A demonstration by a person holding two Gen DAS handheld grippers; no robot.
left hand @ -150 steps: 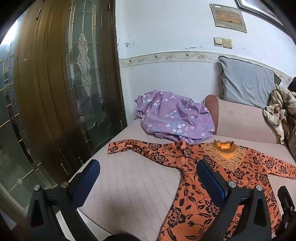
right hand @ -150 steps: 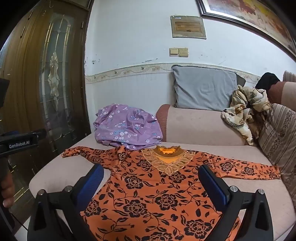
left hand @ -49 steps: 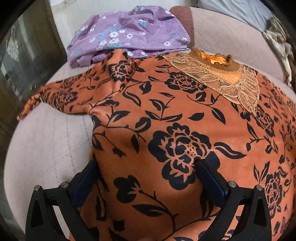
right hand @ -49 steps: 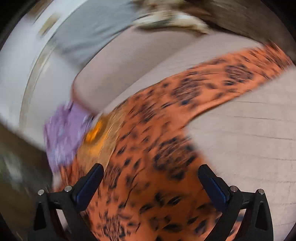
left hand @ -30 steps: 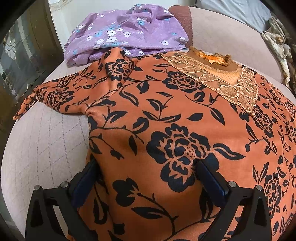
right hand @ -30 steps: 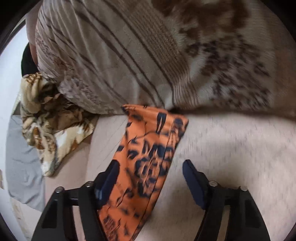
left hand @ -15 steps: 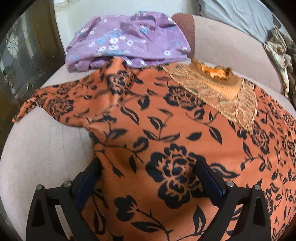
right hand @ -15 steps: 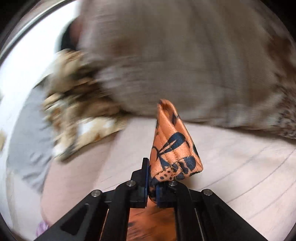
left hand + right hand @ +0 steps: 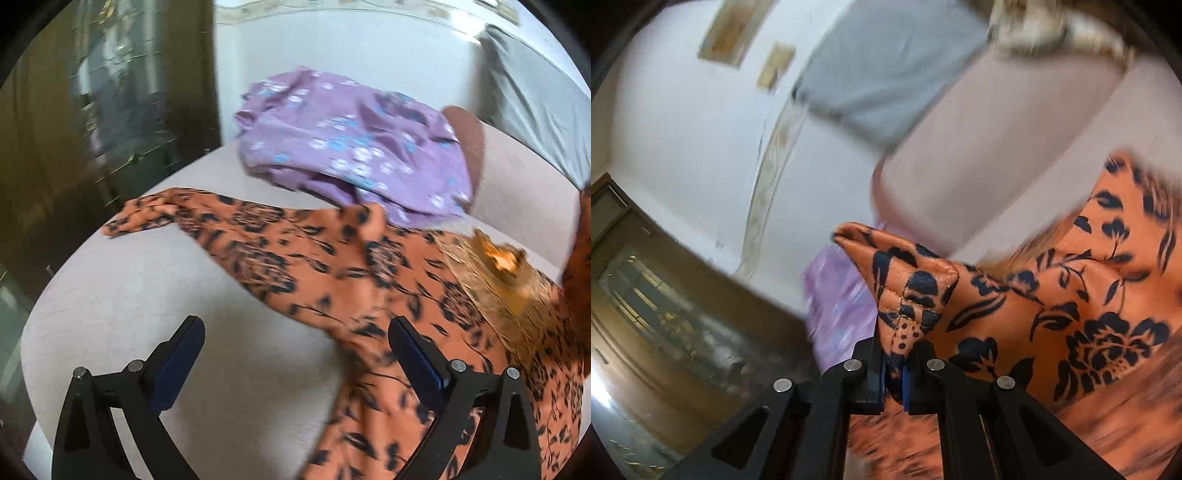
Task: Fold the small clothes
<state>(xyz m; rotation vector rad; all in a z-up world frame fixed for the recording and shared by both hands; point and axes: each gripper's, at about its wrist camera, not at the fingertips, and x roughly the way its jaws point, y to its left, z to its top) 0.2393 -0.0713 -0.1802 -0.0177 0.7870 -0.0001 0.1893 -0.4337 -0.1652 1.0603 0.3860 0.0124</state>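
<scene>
Right wrist view: the right claw [image 9: 894, 363] is clenched on the cuff of the orange flowered top [image 9: 1052, 295], cloth trailing off to its right. Across the sofa [image 9: 129, 295], the left claw [image 9: 295, 354] hangs released, the top's sleeve just ahead.

Blouse [image 9: 388, 295] spread on sofa seat [image 9: 147, 295]; crumpled garment [image 9: 354, 144] behind it at 12 o'clock; cushion [image 9: 535, 110] at 2 o'clock.

We find bare sofa seat [image 9: 122, 295] open on the left, below the spread sleeve [image 9: 192, 210] of the orange garment [image 9: 388, 280]. The purple garment [image 9: 354, 147] is heaped at the back, and the wooden door [image 9: 92, 129] closes off the left edge.
</scene>
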